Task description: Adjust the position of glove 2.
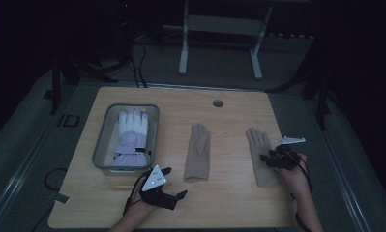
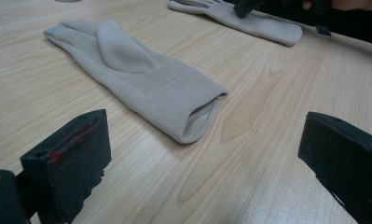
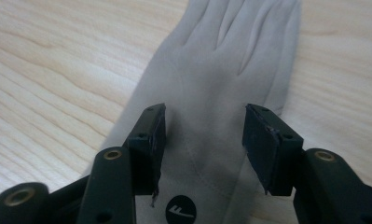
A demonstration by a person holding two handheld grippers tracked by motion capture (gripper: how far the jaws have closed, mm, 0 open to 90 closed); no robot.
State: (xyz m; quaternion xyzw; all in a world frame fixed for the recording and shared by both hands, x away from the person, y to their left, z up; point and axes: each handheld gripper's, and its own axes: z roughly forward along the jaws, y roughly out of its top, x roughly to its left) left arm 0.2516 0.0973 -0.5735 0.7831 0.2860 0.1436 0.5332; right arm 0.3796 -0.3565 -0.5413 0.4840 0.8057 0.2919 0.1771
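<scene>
Two beige gloves lie flat on the counter (image 1: 229, 203), apart: the middle glove (image 1: 198, 152) and the right glove (image 1: 260, 154). Right gripper (image 3: 202, 140) hovers over its glove, fingers apart, gripping nothing. Left gripper (image 1: 169, 186) gapes idle. Perhaps both belong in the bin (image 1: 101, 145) holding a padded glove (image 1: 131, 137).

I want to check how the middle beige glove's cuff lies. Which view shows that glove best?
The left gripper view: the middle glove lies flat, whole, its cuff opening facing the camera. The high view shows it small and dim, between the bin and the other beige glove.
</scene>
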